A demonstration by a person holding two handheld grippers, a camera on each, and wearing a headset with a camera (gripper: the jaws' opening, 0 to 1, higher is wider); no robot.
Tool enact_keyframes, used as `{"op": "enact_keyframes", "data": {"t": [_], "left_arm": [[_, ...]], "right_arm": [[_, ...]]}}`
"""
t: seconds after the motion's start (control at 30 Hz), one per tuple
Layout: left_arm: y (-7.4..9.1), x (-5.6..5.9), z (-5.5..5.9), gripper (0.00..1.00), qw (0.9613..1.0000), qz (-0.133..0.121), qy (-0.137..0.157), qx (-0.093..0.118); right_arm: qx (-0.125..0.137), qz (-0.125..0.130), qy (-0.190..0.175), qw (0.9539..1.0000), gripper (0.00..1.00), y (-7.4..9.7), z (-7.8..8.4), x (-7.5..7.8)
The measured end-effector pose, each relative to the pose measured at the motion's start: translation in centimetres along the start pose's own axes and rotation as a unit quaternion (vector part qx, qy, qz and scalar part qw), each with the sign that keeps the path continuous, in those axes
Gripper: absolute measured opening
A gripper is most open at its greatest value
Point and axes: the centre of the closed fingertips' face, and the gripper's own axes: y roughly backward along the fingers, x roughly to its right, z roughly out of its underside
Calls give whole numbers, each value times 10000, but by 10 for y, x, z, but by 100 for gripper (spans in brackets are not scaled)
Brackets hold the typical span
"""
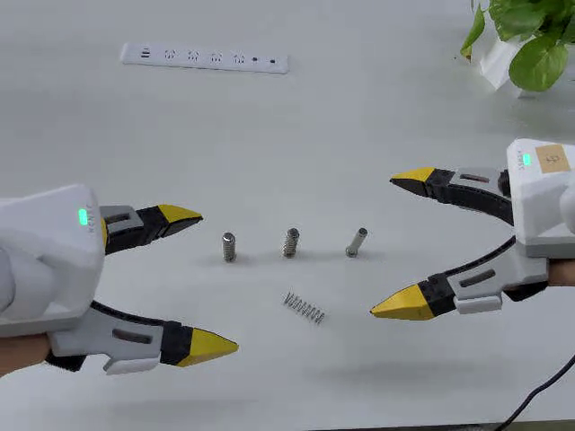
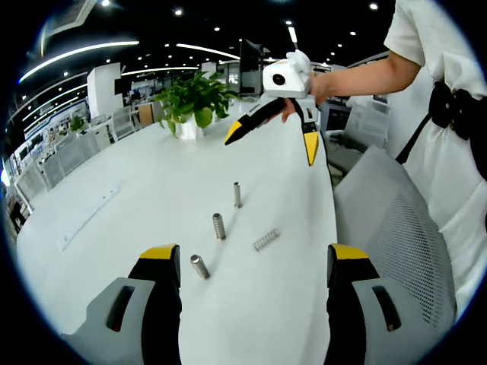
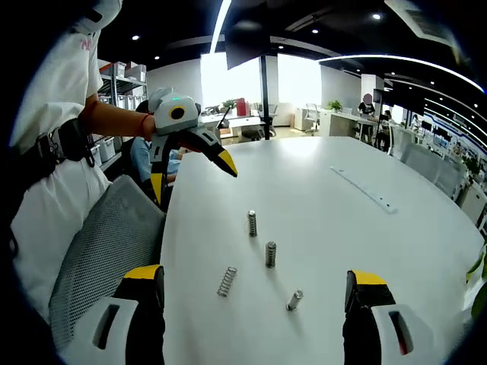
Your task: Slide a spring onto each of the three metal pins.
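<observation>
Spring [image 1: 304, 308] near pins [image 1: 357, 241], left tool [image 1: 217, 280], right tool [image 1: 383, 246] spread, label [image 1: 552, 159] illegible

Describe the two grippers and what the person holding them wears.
The left gripper and right gripper match: white boxy housings with a green light, and curved black jaws with grey plates and pointed yellow tips. The right housing bears a tan sticker, and a black cable runs nearby. The person wears a white short-sleeved top and a black belt.

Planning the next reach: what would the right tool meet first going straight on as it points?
Probably the bare pin, nearest ahead of the right tool, between its open jaws; depth uncertain.
</observation>
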Motion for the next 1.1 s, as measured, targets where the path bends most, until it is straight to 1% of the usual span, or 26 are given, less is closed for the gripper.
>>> {"op": "enact_keyframes", "data": {"t": [0.07, 0.1, 0.13, 0.17, 0.2, 0.23, 0.27, 0.3, 0.33, 0.37, 0.4, 0.47, 0.5, 0.53, 0.6, 0.63, 0.7, 0.77, 0.8, 0.83, 0.9, 0.93, 0.97, 1.03, 1.1], "left_arm": [[-6, 4, 1, 73, 9998, 148, -90, -129], [-10, 4, 4, 71, 9991, 168, -265, -302], [-14, 6, 5, 69, 9984, 218, -361, -388], [-20, 9, 5, 67, 9976, 329, -418, -449], [-24, 9, 6, 65, 9970, 336, -472, -520], [-30, 9, 8, 61, 9952, 355, -644, -645], [-35, 11, 8, 58, 9944, 441, -682, -677], [-41, 13, 10, 55, 9932, 519, -711, -757], [-46, 12, 11, 51, 9923, 520, -783, -812], [-51, 12, 13, 49, 9906, 540, -887, -885], [-58, 14, 15, 48, 9878, 642, -1008, -995], [-65, 14, 20, 45, 9839, 695, -1133, -1196], [-72, 17, 21, 44, 9806, 787, -1294, -1245], [-76, 18, 21, 43, 9809, 821, -1256, -1241], [-85, 18, 25, 41, 9771, 869, -1353, -1396], [-89, 18, 28, 39, 9735, 892, -1483, -1497], [-96, 17, 32, 36, 9723, 896, -1453, -1597], [-102, 19, 38, 33, 9691, 951, -1487, -1725], [-103, 18, 40, 32, 9669, 951, -1526, -1807], [-106, 17, 45, 29, 9636, 938, -1576, -1944], [-112, 17, 49, 27, 9628, 966, -1539, -2000], [-113, 16, 51, 26, 9618, 960, -1528, -2061], [-115, 16, 52, 26, 9594, 946, -1602, -2118], [-118, 16, 54, 25, 9580, 954, -1604, -2179], [-121, 15, 57, 24, 9554, 948, -1655, -2257]], "right_arm": [[24, 48, -51, 10000, 99, 4, 4, -2], [27, 85, -85, 9999, 99, 7, 7, -3], [31, 103, -105, 9999, 99, 8, 9, -4], [42, 143, -147, 9998, 99, 11, 12, -4], [65, 179, -181, 9997, 99, 13, 13, -4], [95, 230, -230, 9994, 99, 16, 15, -4], [97, 263, -247, 9993, 99, 18, 17, -4], [98, 301, -273, 9991, 99, 20, 20, -5], [104, 326, -296, 9990, 99, 22, 22, -5], [118, 355, -329, 9988, 99, 23, 24, -5], [142, 382, -375, 9985, 99, 25, 27, -6], [139, 407, -405, 9983, 99, 27, 30, -7], [134, 421, -428, 9981, 99, 29, 33, -8], [149, 427, -447, 9980, 99, 30, 35, -8], [158, 434, -499, 9977, 99, 32, 39, -10], [141, 448, -511, 9976, 99, 33, 41, -11], [148, 472, -534, 9973, 99, 34, 44, -11], [200, 498, -580, 9969, 99, 36, 46, -12], [201, 508, -590, 9968, 99, 37, 47, -12], [206, 530, -597, 9966, 99, 38, 48, -12], [242, 567, -644, 9960, 99, 40, 50, -12], [252, 578, -654, 9959, 99, 41, 51, -12], [258, 591, -659, 9957, 99, 42, 52, -13], [272, 602, -682, 9955, 99, 43, 54, -13], [285, 593, -701, 9954, 99, 44, 55, -16]]}}
